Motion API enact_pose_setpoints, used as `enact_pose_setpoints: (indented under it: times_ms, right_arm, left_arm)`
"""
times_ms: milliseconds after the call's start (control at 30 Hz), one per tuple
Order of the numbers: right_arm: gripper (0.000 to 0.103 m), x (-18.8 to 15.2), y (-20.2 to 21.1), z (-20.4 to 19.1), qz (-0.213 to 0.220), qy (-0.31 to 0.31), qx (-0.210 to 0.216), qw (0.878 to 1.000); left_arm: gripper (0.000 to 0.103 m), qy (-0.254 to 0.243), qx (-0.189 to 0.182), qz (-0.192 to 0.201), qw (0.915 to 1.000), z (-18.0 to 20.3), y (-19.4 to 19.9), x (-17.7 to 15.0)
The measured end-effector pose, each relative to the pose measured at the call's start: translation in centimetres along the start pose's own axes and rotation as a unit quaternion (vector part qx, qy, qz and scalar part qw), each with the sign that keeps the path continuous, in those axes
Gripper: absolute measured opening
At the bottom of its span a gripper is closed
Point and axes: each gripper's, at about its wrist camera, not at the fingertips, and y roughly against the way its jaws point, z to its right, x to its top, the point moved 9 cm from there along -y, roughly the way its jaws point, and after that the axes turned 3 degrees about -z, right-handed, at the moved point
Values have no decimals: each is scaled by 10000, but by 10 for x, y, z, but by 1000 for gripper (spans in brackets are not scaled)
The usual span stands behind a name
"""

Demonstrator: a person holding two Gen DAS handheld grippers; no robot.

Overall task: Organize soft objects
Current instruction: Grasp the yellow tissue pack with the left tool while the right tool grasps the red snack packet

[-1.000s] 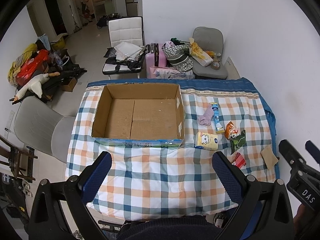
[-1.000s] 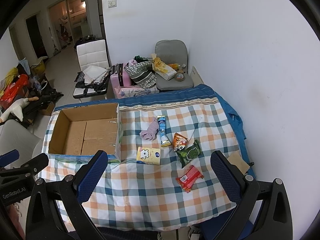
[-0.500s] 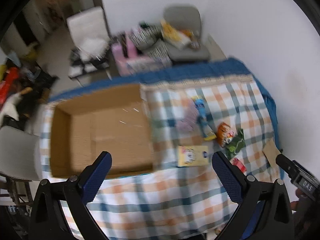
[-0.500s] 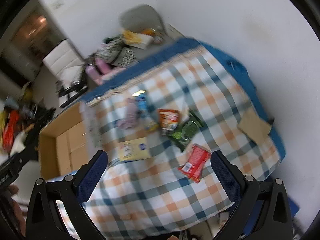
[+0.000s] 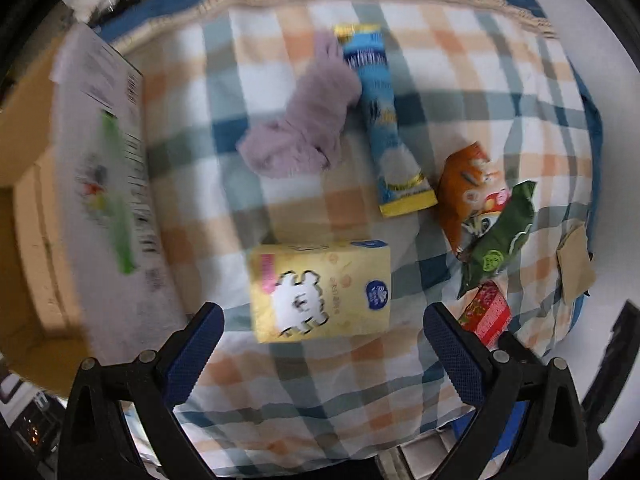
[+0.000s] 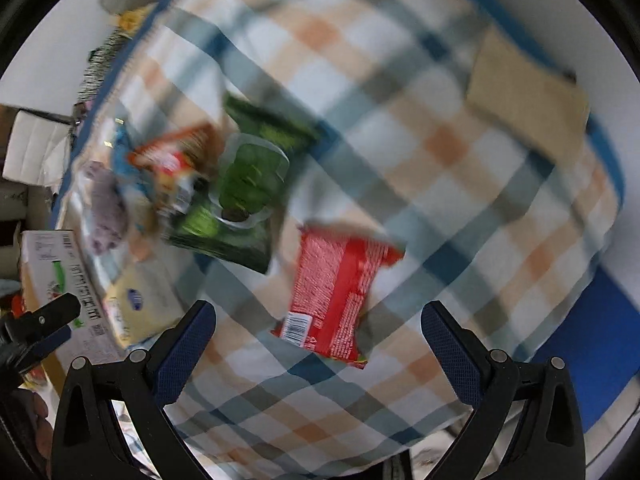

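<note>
My left gripper (image 5: 320, 344) is open and empty, just above a yellow tissue pack (image 5: 320, 290) on the plaid cloth. Beyond it lie a purple sock (image 5: 304, 120), a blue tube pack (image 5: 384, 120), an orange snack bag (image 5: 468, 196), a green packet (image 5: 500, 236) and a red packet (image 5: 486, 314). My right gripper (image 6: 318, 344) is open and empty, just above the red packet (image 6: 336, 292). The green packet (image 6: 248, 184), orange bag (image 6: 172, 160), sock (image 6: 106, 208) and tissue pack (image 6: 140, 304) lie to its left. The cardboard box (image 5: 60, 184) stands at the left.
A piece of brown cardboard (image 6: 524, 96) lies near the table's right edge, also in the left wrist view (image 5: 574, 264). The box wall (image 6: 68, 280) shows at the left of the right wrist view. The table's front edge is close under both grippers.
Both grippers have come down and forward towards the table: the left over the tissue pack, the right over the red packet. The items have not moved.
</note>
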Motion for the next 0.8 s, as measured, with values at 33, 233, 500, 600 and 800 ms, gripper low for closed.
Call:
enact_pose_setpoints:
  times_ms: [33,233,500,600,800]
  right_arm:
    - [103,-4,-10,4,-80,-77,-2,9999]
    - [103,-13,-48,16,-240,-314,87,9992]
    - [93,-23,-76,21,-268,-507,113,9983]
    - [86,-31,-84,25,-234,-536,-12,9983]
    - [54,-46,-87,19,-141,-286,-454,9985]
  left_arm:
    - [102,5,87,-63,9999,0,-8,1]
    - [102,59,199,-479,9986,-1,-62,3]
    - [95,24,338,-388,9987,-1,-99,-7]
    - [94,18,362,-291,9989,-3,-96,-12]
    - [94,-38,421,-98,9991,7,-78,-31]
